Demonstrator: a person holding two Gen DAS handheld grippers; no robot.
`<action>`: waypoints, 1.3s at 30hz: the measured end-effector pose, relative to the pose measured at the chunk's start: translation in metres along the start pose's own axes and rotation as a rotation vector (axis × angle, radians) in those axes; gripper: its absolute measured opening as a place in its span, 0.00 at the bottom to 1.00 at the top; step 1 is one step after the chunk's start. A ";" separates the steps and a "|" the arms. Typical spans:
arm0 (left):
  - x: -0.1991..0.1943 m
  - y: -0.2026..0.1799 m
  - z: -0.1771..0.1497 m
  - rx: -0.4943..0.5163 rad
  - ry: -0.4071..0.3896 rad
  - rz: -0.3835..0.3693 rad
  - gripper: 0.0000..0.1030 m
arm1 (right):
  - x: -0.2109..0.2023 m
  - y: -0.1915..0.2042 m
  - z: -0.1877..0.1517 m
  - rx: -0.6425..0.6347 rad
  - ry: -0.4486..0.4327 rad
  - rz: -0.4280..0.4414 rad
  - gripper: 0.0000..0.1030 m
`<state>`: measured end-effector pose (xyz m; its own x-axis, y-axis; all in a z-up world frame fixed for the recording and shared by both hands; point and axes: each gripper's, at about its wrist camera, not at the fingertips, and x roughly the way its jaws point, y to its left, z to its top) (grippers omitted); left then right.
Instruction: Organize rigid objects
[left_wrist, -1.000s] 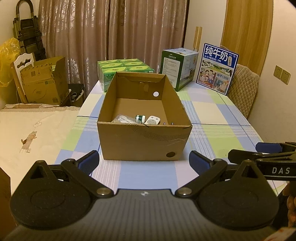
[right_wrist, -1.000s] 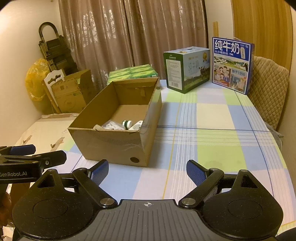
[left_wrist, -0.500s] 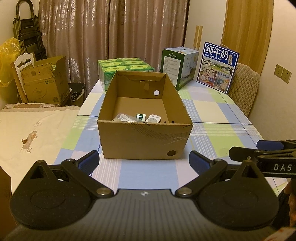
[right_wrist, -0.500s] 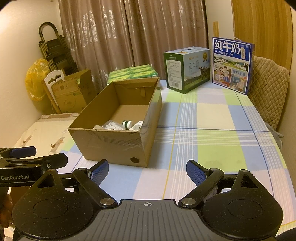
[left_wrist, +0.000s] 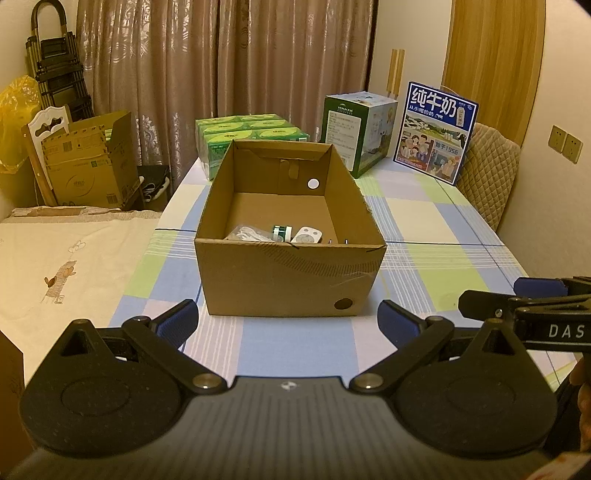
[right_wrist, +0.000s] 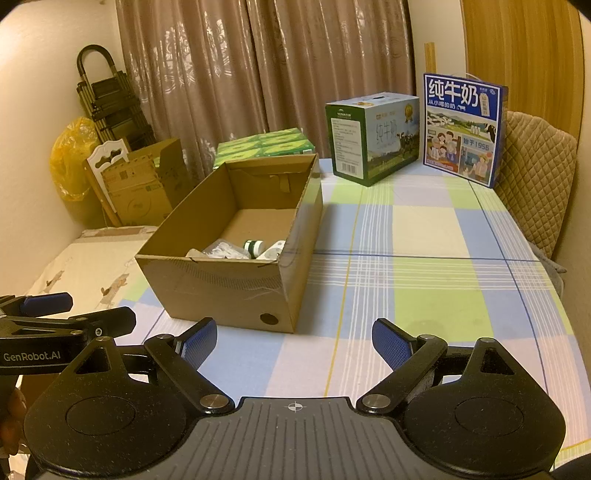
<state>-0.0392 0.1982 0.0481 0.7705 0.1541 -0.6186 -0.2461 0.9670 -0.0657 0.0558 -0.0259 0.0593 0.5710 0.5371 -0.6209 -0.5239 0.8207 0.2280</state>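
Nothing has moved since the earlier frames; both units hold position. Left hand-held gripper (left_wrist: 287, 323): released, jaws wide, nothing between them, hovering over the counter (left_wrist: 424, 221) just short of the box (left_wrist: 291, 280). Box is open-topped, sits left-centre on the checked cloth; inside at its near end lie a clear bag (left_wrist: 245, 233), a small bottle (left_wrist: 281, 232) and a white device (left_wrist: 307, 236). Right hand-held gripper (right_wrist: 294, 341): also released, empty, beside the box's right corner.

dim warm light; brown curtains (left_wrist: 221, 74) at back, wood door (left_wrist: 495, 55) on right, padded chair (right_wrist: 535, 184) nr table.
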 end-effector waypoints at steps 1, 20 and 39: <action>0.000 0.000 0.000 0.000 0.000 0.000 0.99 | 0.000 0.000 0.000 0.000 0.000 0.000 0.86; 0.001 0.001 0.001 0.006 0.002 0.003 0.99 | 0.001 -0.001 0.001 0.002 0.000 0.001 0.86; 0.002 0.004 0.001 0.002 -0.002 -0.008 0.99 | 0.003 -0.001 0.002 0.007 0.000 0.001 0.86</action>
